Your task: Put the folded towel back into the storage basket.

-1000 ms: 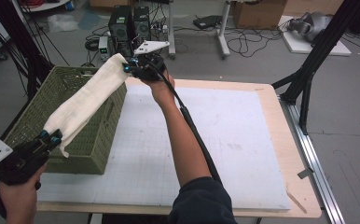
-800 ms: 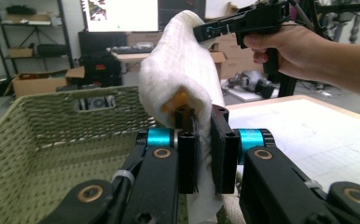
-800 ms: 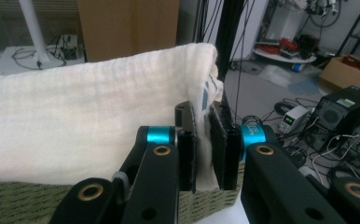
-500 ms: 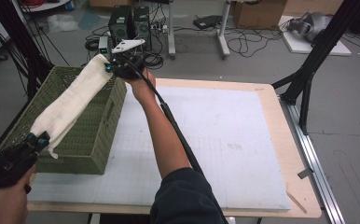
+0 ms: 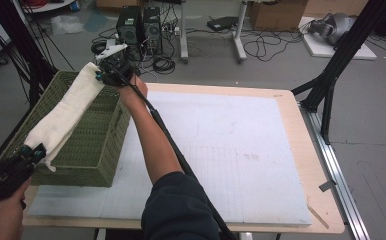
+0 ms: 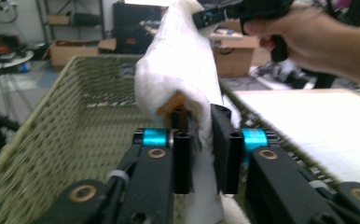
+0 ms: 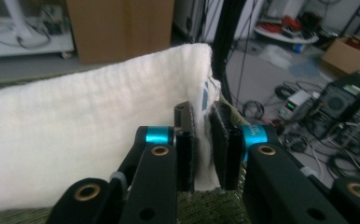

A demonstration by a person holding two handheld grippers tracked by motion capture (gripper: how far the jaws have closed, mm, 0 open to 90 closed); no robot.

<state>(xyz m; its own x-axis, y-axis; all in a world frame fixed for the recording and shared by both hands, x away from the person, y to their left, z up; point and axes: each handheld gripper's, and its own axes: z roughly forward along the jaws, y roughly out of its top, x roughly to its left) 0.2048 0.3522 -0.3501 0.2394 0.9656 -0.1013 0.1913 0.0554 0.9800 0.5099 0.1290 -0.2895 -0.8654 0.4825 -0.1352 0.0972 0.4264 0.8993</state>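
- A white towel [image 5: 63,116] is being held stretched lengthwise above a green woven basket [image 5: 88,145], which is standing on the left part of the table [image 5: 241,150].
- The far end of the towel is being gripped by the right gripper [image 5: 110,71], seen in the high view over the basket's far rim; in the right gripper view the jaws are being pressed narrowly onto a folded edge of cloth lying between them, the rest spreading to the left.
- The near end is being clamped by the left gripper [image 5: 31,152] at the basket's near left corner; in the left gripper view the cloth is passing between the closed jaws and rising away towards the other gripper.
- A dark cable is being trailed along the person's right forearm [image 5: 153,135].
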